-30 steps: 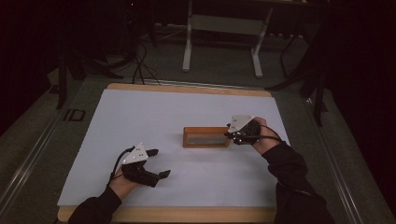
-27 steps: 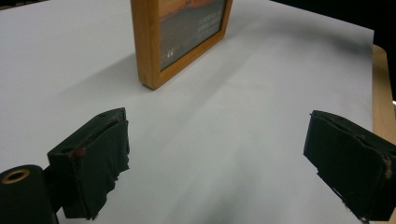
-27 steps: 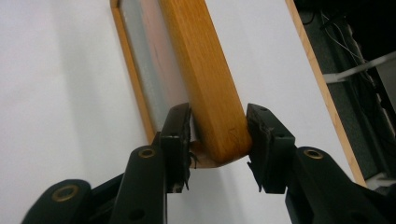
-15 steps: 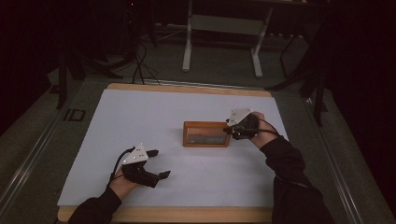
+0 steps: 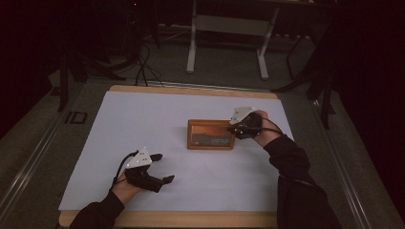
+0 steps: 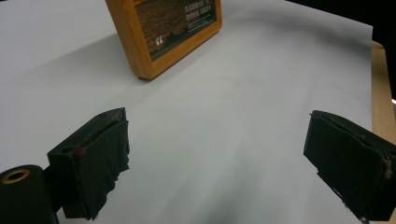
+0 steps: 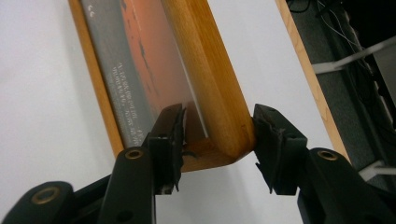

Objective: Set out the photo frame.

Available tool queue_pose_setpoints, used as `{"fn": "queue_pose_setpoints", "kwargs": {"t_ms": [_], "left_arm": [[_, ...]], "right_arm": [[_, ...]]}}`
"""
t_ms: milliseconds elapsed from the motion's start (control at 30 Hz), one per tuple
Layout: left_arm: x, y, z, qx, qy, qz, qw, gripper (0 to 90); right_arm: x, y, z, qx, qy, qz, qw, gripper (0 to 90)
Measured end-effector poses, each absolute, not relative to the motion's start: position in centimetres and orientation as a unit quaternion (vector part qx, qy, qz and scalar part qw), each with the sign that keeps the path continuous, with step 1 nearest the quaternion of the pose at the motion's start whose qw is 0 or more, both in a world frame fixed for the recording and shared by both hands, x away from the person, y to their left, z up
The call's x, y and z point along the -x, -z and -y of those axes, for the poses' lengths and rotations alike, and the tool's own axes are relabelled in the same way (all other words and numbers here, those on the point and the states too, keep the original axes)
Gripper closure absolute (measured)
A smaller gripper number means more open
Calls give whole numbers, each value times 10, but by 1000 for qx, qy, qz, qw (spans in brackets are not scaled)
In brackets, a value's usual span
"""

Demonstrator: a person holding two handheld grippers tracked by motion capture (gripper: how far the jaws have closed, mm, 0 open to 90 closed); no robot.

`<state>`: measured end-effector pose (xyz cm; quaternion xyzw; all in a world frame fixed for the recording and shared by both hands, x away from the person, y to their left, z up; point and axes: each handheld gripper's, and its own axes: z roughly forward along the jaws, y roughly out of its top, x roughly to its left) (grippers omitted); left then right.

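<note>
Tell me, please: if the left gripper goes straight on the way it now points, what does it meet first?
Probably the wooden picture frame. The left gripper stands open over bare white table cover, and the frame's near corner lies ahead, slightly left; depth is hard to judge.

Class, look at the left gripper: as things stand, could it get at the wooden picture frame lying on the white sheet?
Probably yes. The left gripper stands open, and bare white sheet lies between it and the wooden picture frame. The right gripper straddles only one corner, leaving the near edge free.

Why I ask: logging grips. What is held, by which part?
Nothing clearly: the right gripper straddles a corner of the picture frame, fingers just opening; left gripper empty.
</note>
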<state>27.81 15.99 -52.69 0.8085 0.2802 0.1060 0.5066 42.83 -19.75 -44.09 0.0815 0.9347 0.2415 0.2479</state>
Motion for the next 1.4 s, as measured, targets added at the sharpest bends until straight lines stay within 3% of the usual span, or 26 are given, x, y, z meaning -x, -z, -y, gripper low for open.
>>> {"fn": "queue_pose_setpoints", "kwargs": {"t_ms": [433, 1000, 1200, 1400], "left_arm": [[-278, 529, -159, -810, -102, -280, 505, 72], [-278, 529, -159, -810, -104, -279, 505, 72], [-277, 528, -159, -809, -106, -277, 507, 72], [-276, 528, -158, -810, -106, -275, 507, 72]], "right_arm": [[-436, 440, 200, -101, -254, -927, 257, 461], [-411, 434, 213, -135, -295, -913, 249, 348], [-395, 442, 220, -166, -334, -897, 236, 184], [-382, 451, 225, -180, -364, -889, 212, 148]]}}
